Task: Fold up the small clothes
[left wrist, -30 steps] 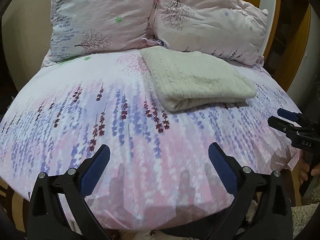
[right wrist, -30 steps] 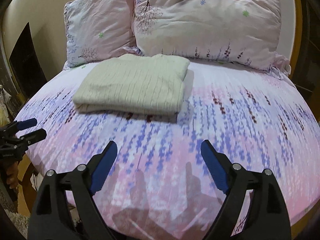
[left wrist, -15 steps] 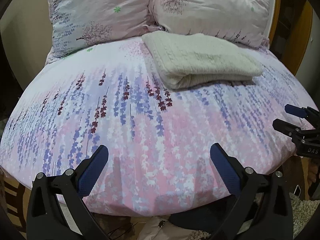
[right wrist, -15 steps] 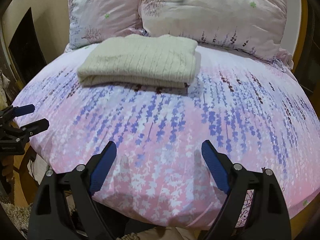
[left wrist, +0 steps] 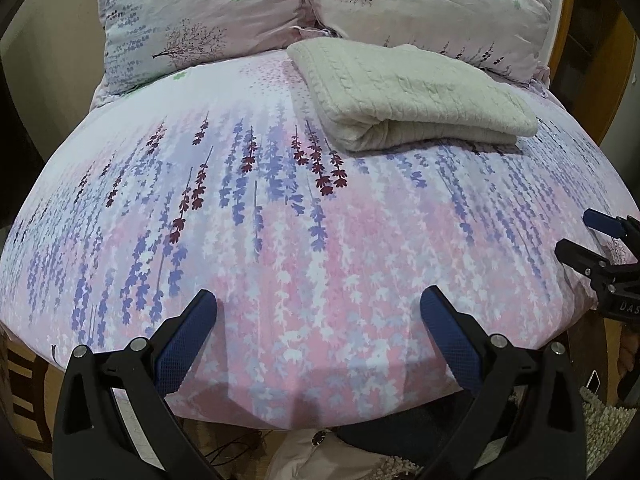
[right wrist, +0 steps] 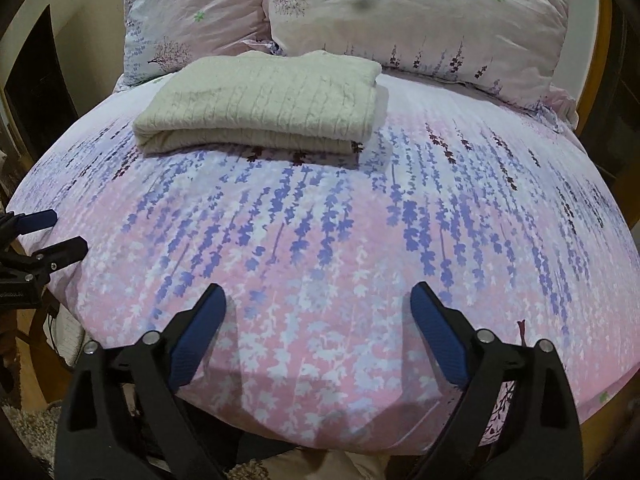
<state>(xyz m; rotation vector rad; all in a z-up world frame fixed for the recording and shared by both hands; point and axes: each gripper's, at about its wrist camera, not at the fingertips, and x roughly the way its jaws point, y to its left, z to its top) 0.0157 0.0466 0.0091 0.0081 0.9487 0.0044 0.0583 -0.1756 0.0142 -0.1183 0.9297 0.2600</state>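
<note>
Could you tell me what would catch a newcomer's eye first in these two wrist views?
Probably the cream knitted garment, folded into a neat rectangle and lying alone on the floral bedspread near the two pillows at the head of the bed. Next come the blue-padded fingers of the left gripper and the right gripper, both spread wide and empty over the near edge of the bed.

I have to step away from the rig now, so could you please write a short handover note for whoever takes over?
Left gripper: open, empty, over the near edge of the bed.
Right gripper: open, empty, also over the near edge.
Cream knit garment: folded, lying flat near the pillows.
Done: that piece looks fully folded.
Left: no other clothes are visible here; check for more.
</note>
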